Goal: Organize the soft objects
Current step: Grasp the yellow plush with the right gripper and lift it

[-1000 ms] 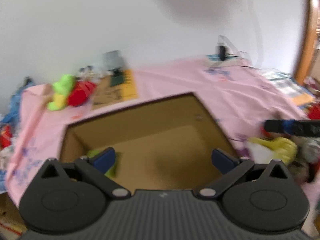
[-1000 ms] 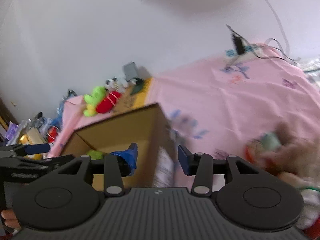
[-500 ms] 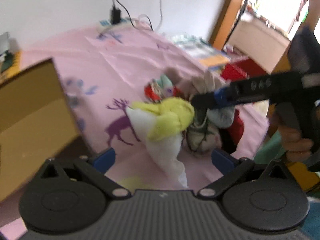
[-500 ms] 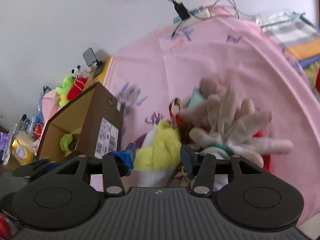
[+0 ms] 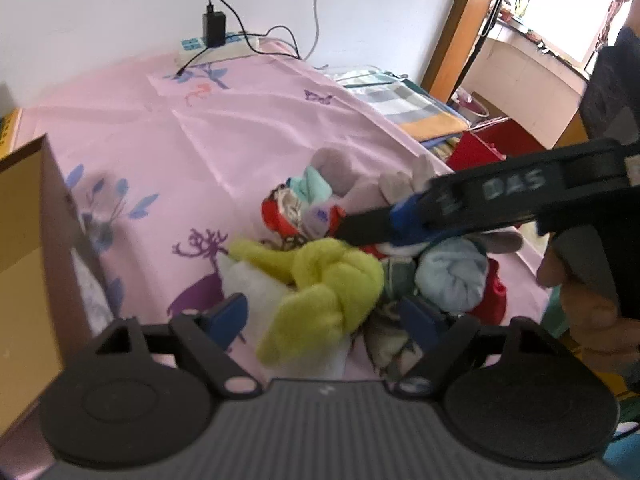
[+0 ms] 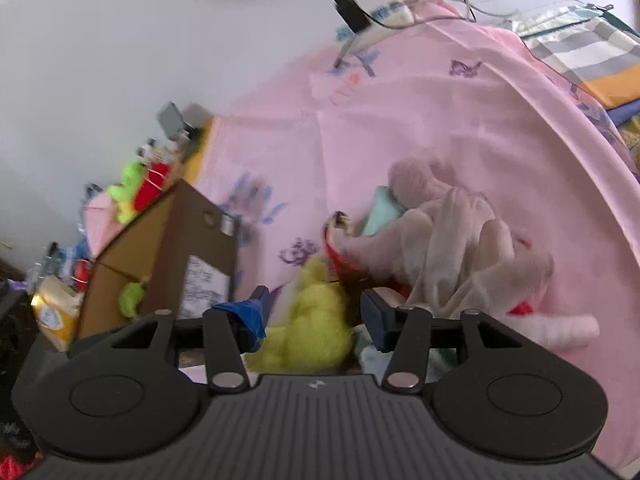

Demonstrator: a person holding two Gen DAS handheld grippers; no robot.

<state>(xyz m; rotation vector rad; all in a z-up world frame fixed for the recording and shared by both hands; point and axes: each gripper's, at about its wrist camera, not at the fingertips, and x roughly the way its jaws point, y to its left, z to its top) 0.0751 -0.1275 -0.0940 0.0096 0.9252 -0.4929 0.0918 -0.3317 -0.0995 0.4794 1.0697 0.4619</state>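
A pile of soft things lies on the pink sheet: a yellow-green knotted cloth on a white cloth, a light blue roll, a beige plush and red pieces. My left gripper is open, its jaws on either side of the yellow-green cloth. My right gripper is open too, with the same cloth between its jaws; it reaches in from the right in the left wrist view. An open cardboard box stands left of the pile and holds a green toy.
Green and red plush toys lie by the wall behind the box. A charger and cable sit at the far edge. Folded striped bedding lies to the right. A yellow packet lies left of the box.
Both grippers swung from the box over to the pile. The left gripper has come closer, with the yellow-green cloth now between its open jaws. The right gripper has moved lower over the same cloth.
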